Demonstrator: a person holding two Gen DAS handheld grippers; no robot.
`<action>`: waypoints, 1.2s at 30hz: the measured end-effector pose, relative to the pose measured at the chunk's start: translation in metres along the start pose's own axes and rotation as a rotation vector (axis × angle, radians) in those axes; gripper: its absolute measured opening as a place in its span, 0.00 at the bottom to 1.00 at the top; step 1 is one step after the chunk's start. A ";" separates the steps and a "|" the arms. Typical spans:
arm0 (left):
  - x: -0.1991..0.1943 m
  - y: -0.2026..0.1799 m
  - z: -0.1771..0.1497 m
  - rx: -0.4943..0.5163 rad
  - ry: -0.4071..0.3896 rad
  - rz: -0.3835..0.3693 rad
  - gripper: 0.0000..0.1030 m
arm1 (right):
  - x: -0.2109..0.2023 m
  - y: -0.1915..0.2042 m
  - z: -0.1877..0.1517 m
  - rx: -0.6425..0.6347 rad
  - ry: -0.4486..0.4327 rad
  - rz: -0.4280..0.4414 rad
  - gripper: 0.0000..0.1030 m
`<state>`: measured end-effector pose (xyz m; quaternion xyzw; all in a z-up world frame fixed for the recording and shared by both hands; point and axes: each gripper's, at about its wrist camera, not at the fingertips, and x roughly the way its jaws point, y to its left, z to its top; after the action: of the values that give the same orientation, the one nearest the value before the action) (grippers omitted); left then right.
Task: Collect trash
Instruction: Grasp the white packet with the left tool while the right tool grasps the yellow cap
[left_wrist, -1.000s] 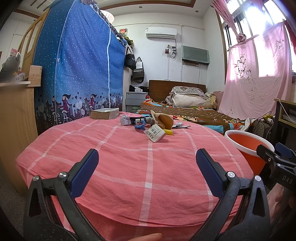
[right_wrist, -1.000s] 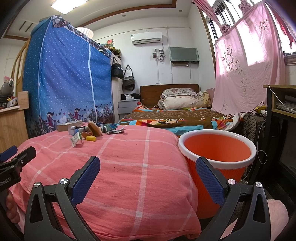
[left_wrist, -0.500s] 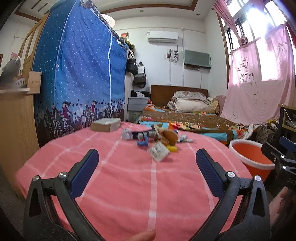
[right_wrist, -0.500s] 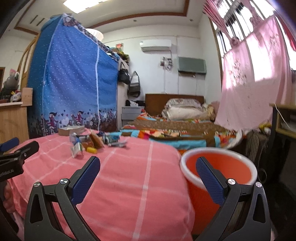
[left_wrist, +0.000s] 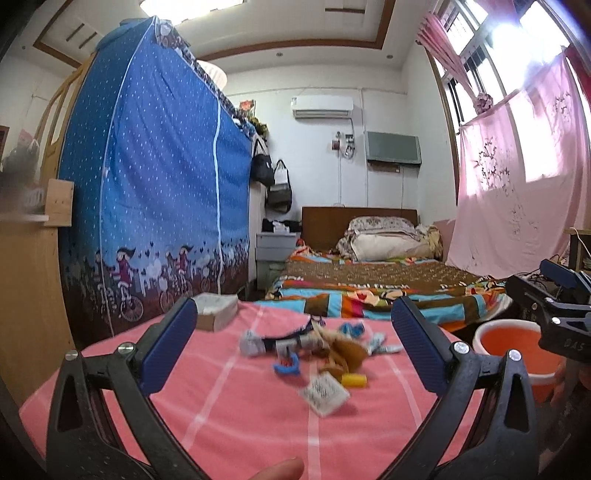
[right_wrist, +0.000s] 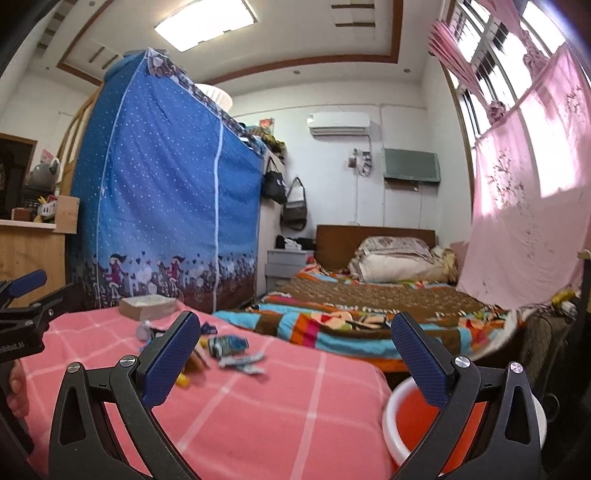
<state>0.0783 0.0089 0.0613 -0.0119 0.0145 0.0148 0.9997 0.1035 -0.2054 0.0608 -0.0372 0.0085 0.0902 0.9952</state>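
A small heap of trash (left_wrist: 317, 350) lies on the pink checked cover (left_wrist: 236, 410): a white printed packet (left_wrist: 324, 392), a yellow piece (left_wrist: 354, 379), a brown wrapper, a blue scrap. My left gripper (left_wrist: 293, 347) hovers open just short of the heap, nothing between its fingers. In the right wrist view the same heap (right_wrist: 221, 350) sits left of centre, partly hidden by a fingertip (right_wrist: 171, 360). My right gripper (right_wrist: 295, 354) is open and empty, above the cover's right side. An orange bucket (right_wrist: 402, 424) with a white rim stands low right of the cover.
A flat cardboard box (left_wrist: 216, 312) rests at the cover's far edge. A tall blue fabric wardrobe (left_wrist: 155, 192) stands left, a wooden unit (left_wrist: 29, 280) beside it. A bed (left_wrist: 369, 277) with a colourful quilt lies behind. The bucket (left_wrist: 509, 347) is beside the right gripper's body.
Both grippers have risen and moved forward toward the heap, which now looks closer. Both views tilted upward, showing more ceiling. The bucket dropped to the lower edge of the right wrist view.
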 end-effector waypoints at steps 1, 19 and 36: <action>0.004 -0.001 0.002 0.006 -0.005 0.000 1.00 | 0.007 0.001 0.001 -0.003 -0.005 0.010 1.00; 0.064 -0.007 -0.024 -0.030 0.374 -0.111 0.84 | 0.065 -0.004 -0.021 0.049 0.146 0.162 0.76; 0.093 -0.003 -0.056 -0.164 0.668 -0.186 0.43 | 0.104 0.021 -0.050 0.052 0.444 0.311 0.39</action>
<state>0.1700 0.0075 0.0025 -0.0977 0.3382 -0.0800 0.9326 0.2018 -0.1696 0.0068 -0.0287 0.2342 0.2312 0.9438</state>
